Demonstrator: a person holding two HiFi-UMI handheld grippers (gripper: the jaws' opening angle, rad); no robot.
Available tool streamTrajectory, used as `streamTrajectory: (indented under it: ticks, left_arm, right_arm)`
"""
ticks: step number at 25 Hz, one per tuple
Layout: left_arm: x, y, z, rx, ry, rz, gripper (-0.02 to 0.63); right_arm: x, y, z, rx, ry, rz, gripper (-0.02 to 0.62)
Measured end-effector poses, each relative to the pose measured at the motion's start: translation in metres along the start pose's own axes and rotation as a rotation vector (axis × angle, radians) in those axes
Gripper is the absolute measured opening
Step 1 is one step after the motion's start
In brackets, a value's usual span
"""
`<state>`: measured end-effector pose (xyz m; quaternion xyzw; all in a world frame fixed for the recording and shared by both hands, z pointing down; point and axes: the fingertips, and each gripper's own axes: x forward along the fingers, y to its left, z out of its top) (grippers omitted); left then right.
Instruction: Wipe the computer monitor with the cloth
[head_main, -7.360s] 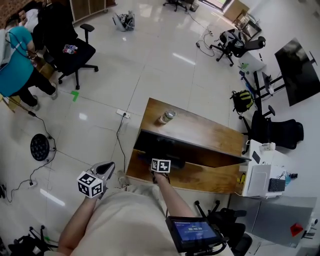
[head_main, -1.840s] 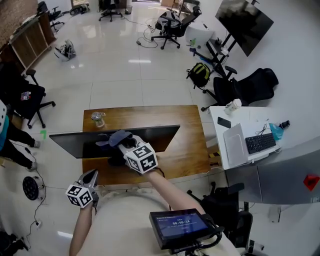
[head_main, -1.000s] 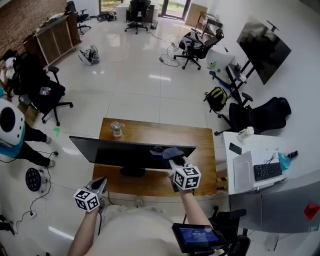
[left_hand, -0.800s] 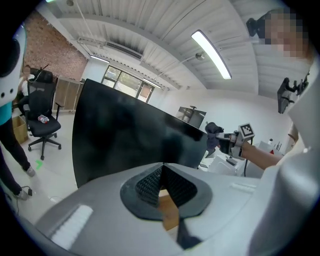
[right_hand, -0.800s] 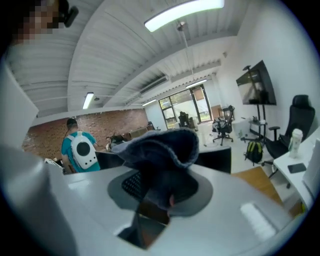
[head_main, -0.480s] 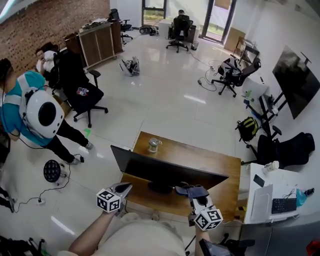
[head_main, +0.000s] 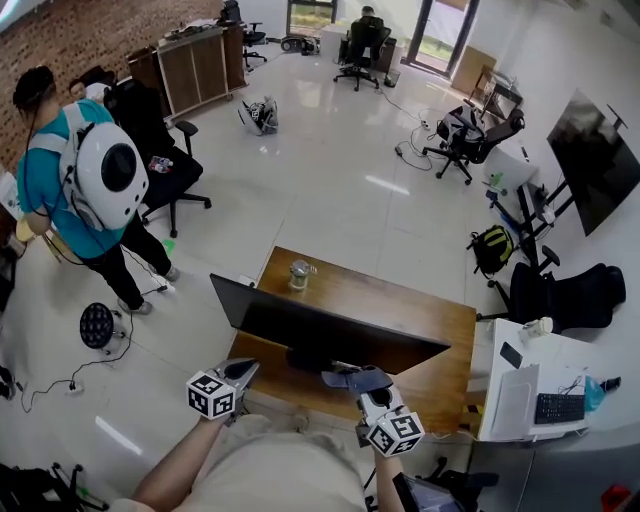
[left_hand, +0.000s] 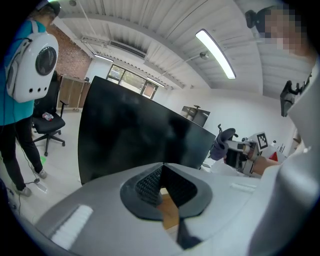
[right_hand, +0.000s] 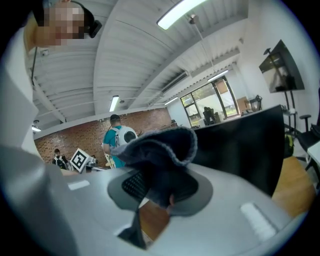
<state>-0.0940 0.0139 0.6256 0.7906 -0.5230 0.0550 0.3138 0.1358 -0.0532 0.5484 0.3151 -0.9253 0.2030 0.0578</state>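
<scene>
The black computer monitor (head_main: 330, 335) stands on a wooden desk (head_main: 440, 330), its dark screen (left_hand: 135, 135) facing me. My right gripper (head_main: 362, 388) is shut on a dark grey-blue cloth (head_main: 350, 378), held in front of the screen's lower middle; whether it touches the screen cannot be told. In the right gripper view the cloth (right_hand: 160, 147) bunches over the right gripper's (right_hand: 159, 182) jaws, with the monitor (right_hand: 245, 140) to the right. My left gripper (head_main: 240, 372) hangs shut and empty near the desk's front left corner. In its own view the left gripper (left_hand: 162, 169) has its jaws closed together.
A glass jar (head_main: 298, 273) stands behind the monitor at the desk's far left. A person with a white backpack (head_main: 100, 180) stands on the floor to the left. A white side table (head_main: 520, 390) with a laptop adjoins the desk's right. Office chairs (head_main: 560, 295) are scattered around.
The right gripper carried the cloth from the monitor's left part to its right side, then back a little toward the lower middle. The left gripper stayed low by the desk's front.
</scene>
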Motion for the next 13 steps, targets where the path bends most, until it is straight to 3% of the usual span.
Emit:
streamTrajectory:
  ticks: [13]
  left_arm:
    - [0.027, -0.020, -0.003, 0.015, 0.020, -0.008, -0.009]
  right_arm:
    - [-0.016, -0.027, -0.011, 0.027, -0.010, -0.022, 0.097]
